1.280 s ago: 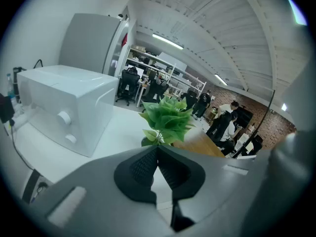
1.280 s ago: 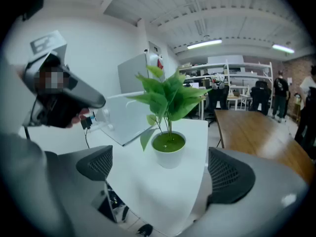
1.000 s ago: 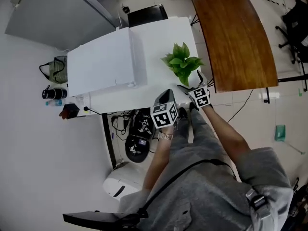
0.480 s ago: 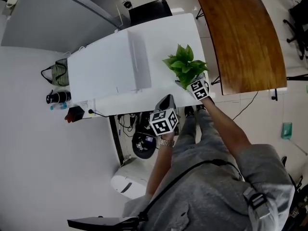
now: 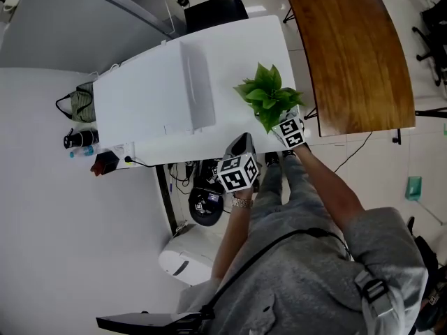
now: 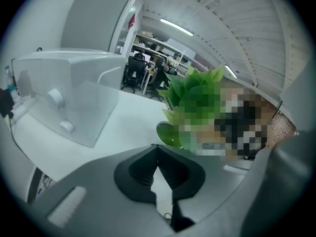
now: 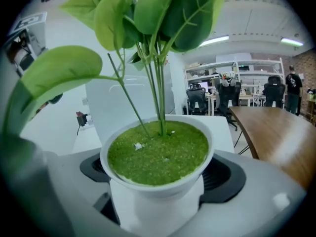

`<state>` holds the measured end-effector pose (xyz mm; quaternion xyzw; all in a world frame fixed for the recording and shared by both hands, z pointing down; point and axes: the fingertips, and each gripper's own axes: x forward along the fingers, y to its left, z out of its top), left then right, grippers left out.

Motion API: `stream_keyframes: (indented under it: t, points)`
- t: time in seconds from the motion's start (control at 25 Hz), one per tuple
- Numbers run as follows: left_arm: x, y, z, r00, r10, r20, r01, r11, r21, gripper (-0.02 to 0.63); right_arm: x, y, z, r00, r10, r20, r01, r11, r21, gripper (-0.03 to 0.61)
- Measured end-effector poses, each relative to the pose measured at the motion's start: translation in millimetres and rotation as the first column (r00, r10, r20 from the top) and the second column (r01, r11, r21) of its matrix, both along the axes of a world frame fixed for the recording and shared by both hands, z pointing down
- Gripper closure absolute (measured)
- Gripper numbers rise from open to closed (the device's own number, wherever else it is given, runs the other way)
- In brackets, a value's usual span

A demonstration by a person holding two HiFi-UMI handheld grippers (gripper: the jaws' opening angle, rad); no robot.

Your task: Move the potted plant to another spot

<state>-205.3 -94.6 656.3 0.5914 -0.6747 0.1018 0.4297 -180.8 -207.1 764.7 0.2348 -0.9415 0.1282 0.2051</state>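
A potted plant (image 5: 269,100) with broad green leaves in a white pot (image 7: 158,191) stands near the front right corner of the white table (image 5: 237,47). My right gripper (image 5: 283,125) reaches in under the leaves. In the right gripper view the pot sits between the jaws, which are closing, and a dark pad (image 7: 227,177) flanks each side of it. I cannot see firm contact. My left gripper (image 5: 242,144) hovers at the table's front edge, left of the plant, with its fingertips together and nothing between them (image 6: 158,149).
A large white box (image 5: 154,93) covers the left half of the white table. A brown wooden table (image 5: 349,47) stands to the right. Cables and a dark helmet-like object (image 5: 206,204) lie under the table, and bags (image 5: 84,103) sit at the left.
My right gripper has moved forward from the table's edge to the plant, so the pot now lies between its jaws. The left gripper has barely shifted.
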Motion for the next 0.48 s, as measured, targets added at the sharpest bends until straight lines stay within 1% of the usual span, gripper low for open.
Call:
stream_keyframes:
  t: [0.12, 0.2, 0.32, 0.4, 0.48]
  points:
    - [9, -11, -3, 1.000, 0.027, 0.002, -0.027, 1.000, 0.007, 0.601, 19, -17, -12, 0.998, 0.064, 0.026, -0.064, 0.998, 0.009, 0.060]
    - [17, -21, -5, 0.998, 0.056, 0.005, -0.056, 0.998, 0.014, 0.601, 45, -34, -15, 0.992, 0.126, 0.023, -0.126, 0.992, 0.021, 0.060]
    - [37, -41, -8, 0.992, 0.123, 0.029, -0.124, 0.992, 0.014, 0.600, 104, -62, -17, 0.973, 0.230, -0.002, -0.230, 0.973, 0.031, 0.060]
    - [53, -60, -10, 0.983, 0.176, 0.048, -0.177, 0.984, 0.019, 0.600, 150, -81, -14, 0.953, 0.302, -0.029, -0.301, 0.953, 0.037, 0.060]
    - [72, -80, -9, 0.974, 0.221, 0.051, -0.223, 0.975, 0.021, 0.601, 196, -99, -10, 0.927, 0.372, -0.052, -0.371, 0.928, 0.040, 0.060]
